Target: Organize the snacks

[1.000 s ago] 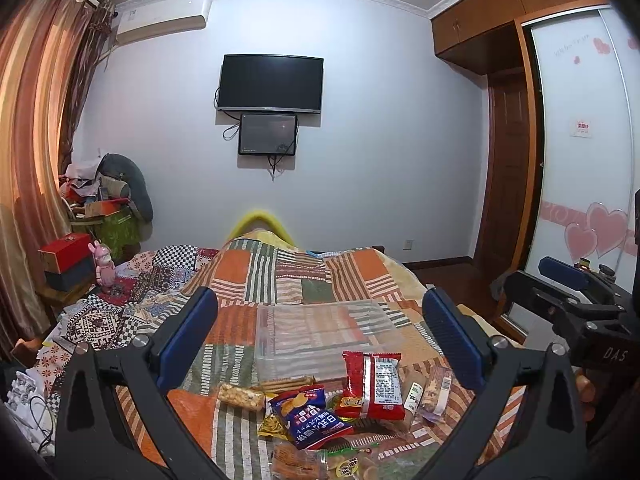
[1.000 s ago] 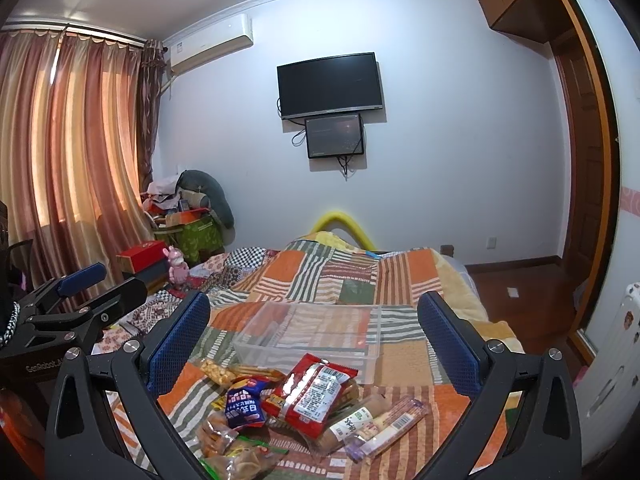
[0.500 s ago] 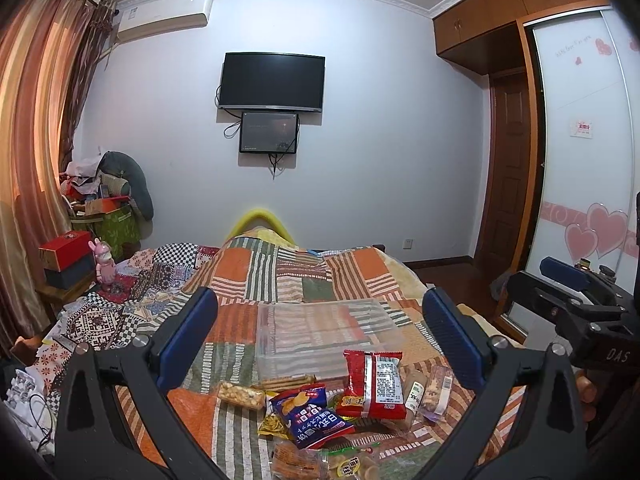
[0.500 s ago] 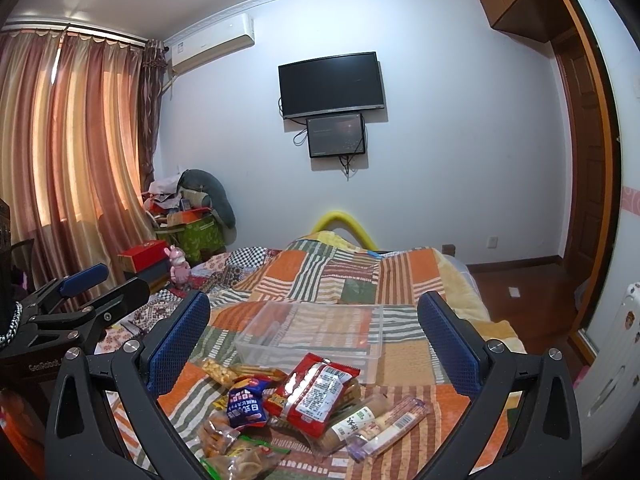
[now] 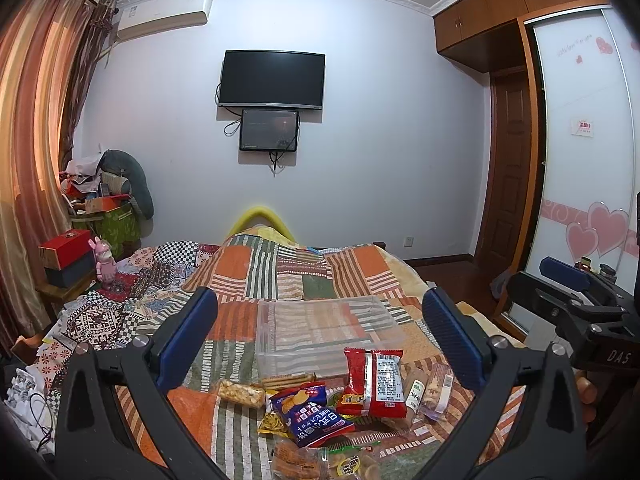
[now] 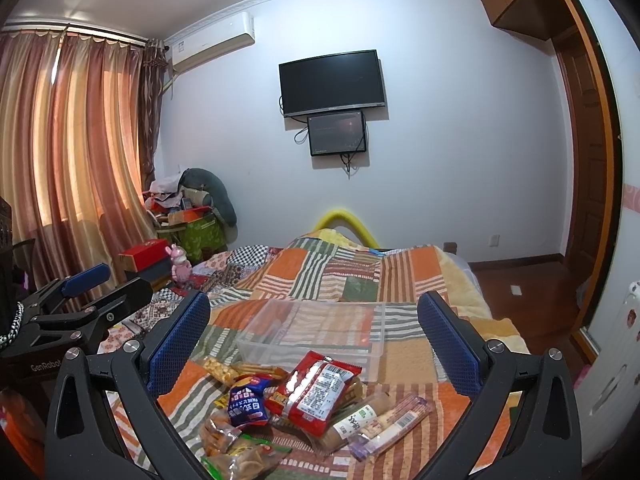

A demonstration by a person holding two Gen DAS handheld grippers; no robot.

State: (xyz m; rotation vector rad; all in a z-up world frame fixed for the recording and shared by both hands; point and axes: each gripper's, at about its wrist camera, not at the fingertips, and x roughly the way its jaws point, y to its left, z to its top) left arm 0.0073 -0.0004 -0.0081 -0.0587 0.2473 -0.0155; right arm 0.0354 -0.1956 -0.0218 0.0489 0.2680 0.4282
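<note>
A pile of snack packets lies on the patchwork bed: a red packet (image 5: 374, 382) (image 6: 320, 390), a blue chip bag (image 5: 310, 410) (image 6: 247, 400), a long wafer bar (image 6: 394, 416) and several small clear packs. An empty clear plastic bin (image 5: 326, 330) (image 6: 316, 330) sits just beyond the pile. My left gripper (image 5: 320, 340) is open and empty, held above the pile. My right gripper (image 6: 314, 344) is open and empty, also above it. Each gripper shows at the edge of the other's view.
The patchwork quilt (image 5: 280, 276) covers the bed. A red box (image 5: 64, 244) and a pink toy (image 5: 105, 258) stand at the left bedside. Curtains (image 6: 68, 152) hang on the left, a wardrobe door (image 5: 580, 168) is on the right.
</note>
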